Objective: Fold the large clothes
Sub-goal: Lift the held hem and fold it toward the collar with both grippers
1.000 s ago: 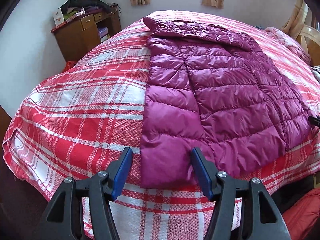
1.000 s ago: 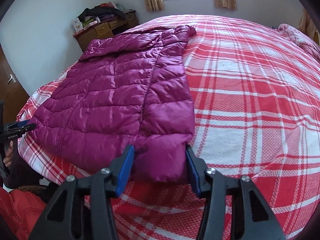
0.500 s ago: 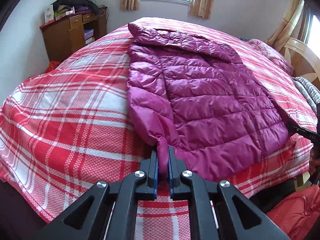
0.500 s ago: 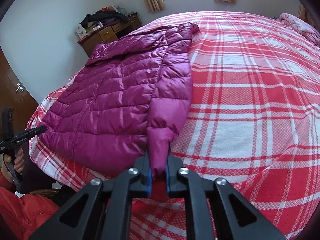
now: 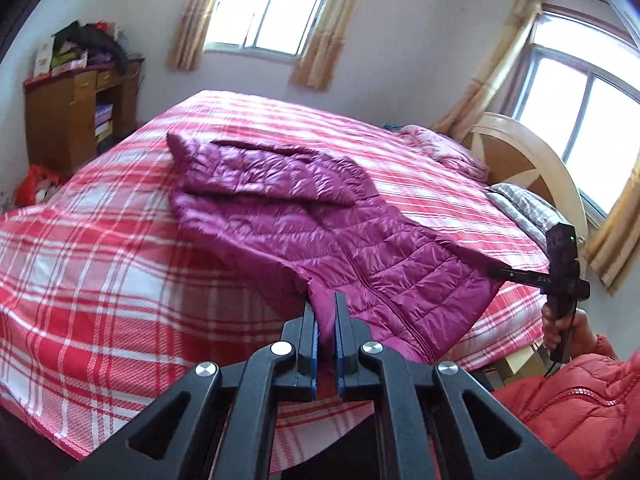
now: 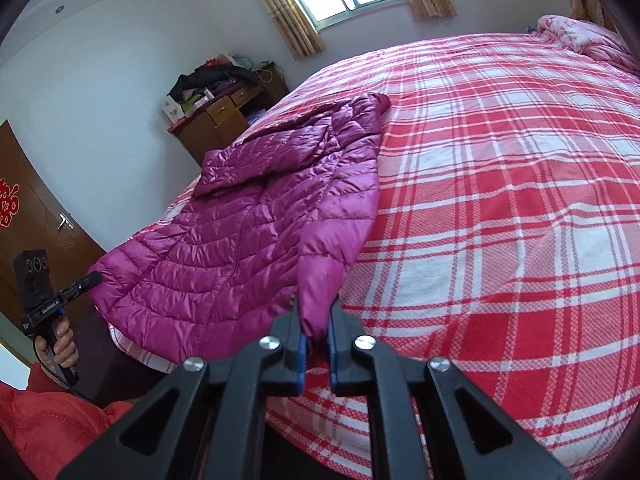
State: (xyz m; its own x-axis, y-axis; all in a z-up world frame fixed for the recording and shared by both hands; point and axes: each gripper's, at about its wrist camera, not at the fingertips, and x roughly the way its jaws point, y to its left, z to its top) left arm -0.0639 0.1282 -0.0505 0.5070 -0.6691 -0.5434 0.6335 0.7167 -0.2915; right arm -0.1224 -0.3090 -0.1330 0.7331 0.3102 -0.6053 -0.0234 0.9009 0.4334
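A magenta quilted down jacket [image 5: 320, 224] lies spread on a bed with a red and white plaid cover [image 5: 100, 264]. My left gripper [image 5: 325, 312] is shut on the jacket's near left hem corner and holds it raised off the cover. My right gripper [image 6: 316, 312] is shut on the jacket [image 6: 248, 240] at its near right hem corner, also lifted. The hem hangs stretched between the two grippers. Each view shows the other gripper at its edge, the right gripper [image 5: 496, 271] and the left gripper [image 6: 94, 280], both gripping the hem. The collar end rests on the bed.
A wooden cabinet [image 5: 72, 116] piled with clothes stands against the far wall. A wooden headboard [image 5: 520, 160] and a grey pillow [image 5: 524, 208] are at the bed's right. A brown door [image 6: 44, 216] is on the left. The person wears a red quilted jacket [image 5: 576, 408].
Both grippers went from open around the hem corners to shut on them. They then rose, lifting the near hem off the cover and tilting the views up toward the windows.
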